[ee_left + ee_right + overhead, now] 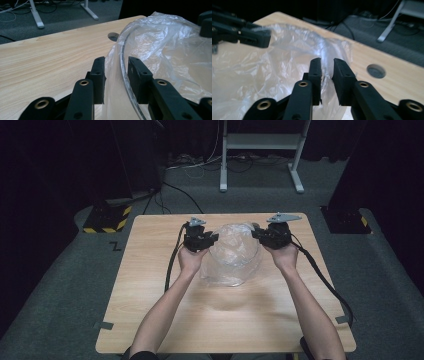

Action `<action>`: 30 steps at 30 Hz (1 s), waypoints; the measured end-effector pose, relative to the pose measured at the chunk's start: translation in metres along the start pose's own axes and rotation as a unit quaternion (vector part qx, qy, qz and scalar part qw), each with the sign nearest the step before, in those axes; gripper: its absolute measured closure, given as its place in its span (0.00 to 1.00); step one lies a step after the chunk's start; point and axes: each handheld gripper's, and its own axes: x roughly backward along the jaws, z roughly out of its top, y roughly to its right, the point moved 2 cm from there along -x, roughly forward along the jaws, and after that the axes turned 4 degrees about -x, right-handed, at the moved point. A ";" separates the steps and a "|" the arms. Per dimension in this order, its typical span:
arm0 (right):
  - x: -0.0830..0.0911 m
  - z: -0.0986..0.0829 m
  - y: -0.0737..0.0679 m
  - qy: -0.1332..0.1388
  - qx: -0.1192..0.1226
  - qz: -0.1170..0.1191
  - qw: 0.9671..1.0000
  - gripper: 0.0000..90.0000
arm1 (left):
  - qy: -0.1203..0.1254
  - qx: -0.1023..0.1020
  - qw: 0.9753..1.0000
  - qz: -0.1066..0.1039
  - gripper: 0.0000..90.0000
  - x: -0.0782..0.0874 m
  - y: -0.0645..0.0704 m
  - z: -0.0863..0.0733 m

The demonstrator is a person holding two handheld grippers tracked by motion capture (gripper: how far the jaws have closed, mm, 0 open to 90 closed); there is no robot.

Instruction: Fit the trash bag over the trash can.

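a clear plastic bag [233, 254] sits on the wooden table [150, 310], a little toward 12 o'clock from its middle, its mouth held wide. the left gripper [200, 240] is at the bag's 9 o'clock edge, jaws partly spread with the bag's rim [121, 53] between them. the right gripper [272, 236] is at the 3 o'clock edge, jaws narrowly parted around a fold of film [325, 60]. whether either pinches tight, one cannot tell.

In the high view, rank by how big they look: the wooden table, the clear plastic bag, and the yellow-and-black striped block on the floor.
1. Wooden table, by far the largest.
2. Clear plastic bag.
3. Yellow-and-black striped block, smallest, though it sits farther from the camera, so its look understates it.
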 end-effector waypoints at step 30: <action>-0.022 -0.006 0.003 -0.053 -0.028 0.040 0.997 0.76 | -0.008 -0.005 1.000 -0.001 0.75 0.000 0.000 0.000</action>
